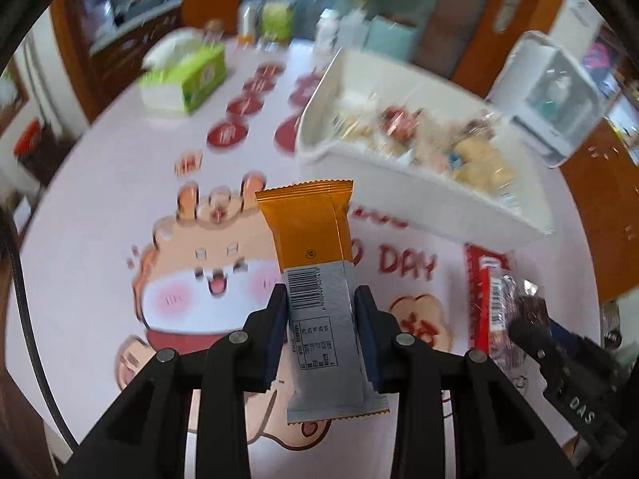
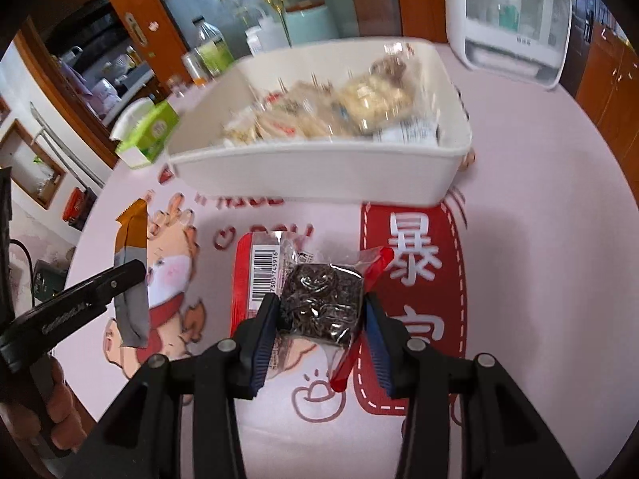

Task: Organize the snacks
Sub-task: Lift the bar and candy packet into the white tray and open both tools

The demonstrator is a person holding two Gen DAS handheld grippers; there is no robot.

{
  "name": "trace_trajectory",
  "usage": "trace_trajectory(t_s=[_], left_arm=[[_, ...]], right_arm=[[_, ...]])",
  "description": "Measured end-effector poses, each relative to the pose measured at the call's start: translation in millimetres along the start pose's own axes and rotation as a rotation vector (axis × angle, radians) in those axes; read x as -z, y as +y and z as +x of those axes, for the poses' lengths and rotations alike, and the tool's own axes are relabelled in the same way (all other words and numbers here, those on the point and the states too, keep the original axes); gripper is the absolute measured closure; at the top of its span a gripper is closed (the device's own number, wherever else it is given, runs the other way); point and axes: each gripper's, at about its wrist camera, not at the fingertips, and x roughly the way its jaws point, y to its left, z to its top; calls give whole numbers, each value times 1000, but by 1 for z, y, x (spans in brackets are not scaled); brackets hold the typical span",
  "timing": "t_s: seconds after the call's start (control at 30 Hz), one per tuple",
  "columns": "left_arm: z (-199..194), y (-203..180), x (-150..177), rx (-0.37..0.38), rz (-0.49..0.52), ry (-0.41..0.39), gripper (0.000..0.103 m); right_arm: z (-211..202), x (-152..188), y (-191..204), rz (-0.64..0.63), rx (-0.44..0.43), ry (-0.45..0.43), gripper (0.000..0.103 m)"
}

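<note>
My left gripper (image 1: 320, 293) is shut on an orange and grey snack bar (image 1: 319, 279) and holds it above the table, short of the white bin (image 1: 419, 195). The bar also shows at the left of the right wrist view (image 2: 131, 271). My right gripper (image 2: 321, 305) is shut on a red-edged clear packet with a dark snack (image 2: 319, 299) inside, lifted in front of the white bin (image 2: 319, 171). That packet shows at the right of the left wrist view (image 1: 495, 303). The bin holds several wrapped snacks (image 2: 339, 107).
A pink printed tablecloth (image 1: 120, 199) covers the table. A green tissue box (image 1: 187, 76) sits far left. Bottles (image 1: 275, 12) and jars stand at the back edge. A white appliance (image 2: 515, 16) stands at the back right.
</note>
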Motion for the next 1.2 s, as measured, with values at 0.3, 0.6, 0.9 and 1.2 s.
trace_trajectory(t_s=[0.3,0.6,0.9,1.2], left_arm=[[-83,-39,-95,68,132,-221,71],[-118,-79,-182,76,225,-327,70],[-94,-103,-233,61,255,-329,69],[-19,-105,-256,55,247,-223,50]], right_arm=[[-91,-79,7,-70,21,-256,60],[-147,-166,11,-82,62,-448,60],[-122,-224,21,-59,95,-463,59],[-49,-254,16,-25,137,-339,55]])
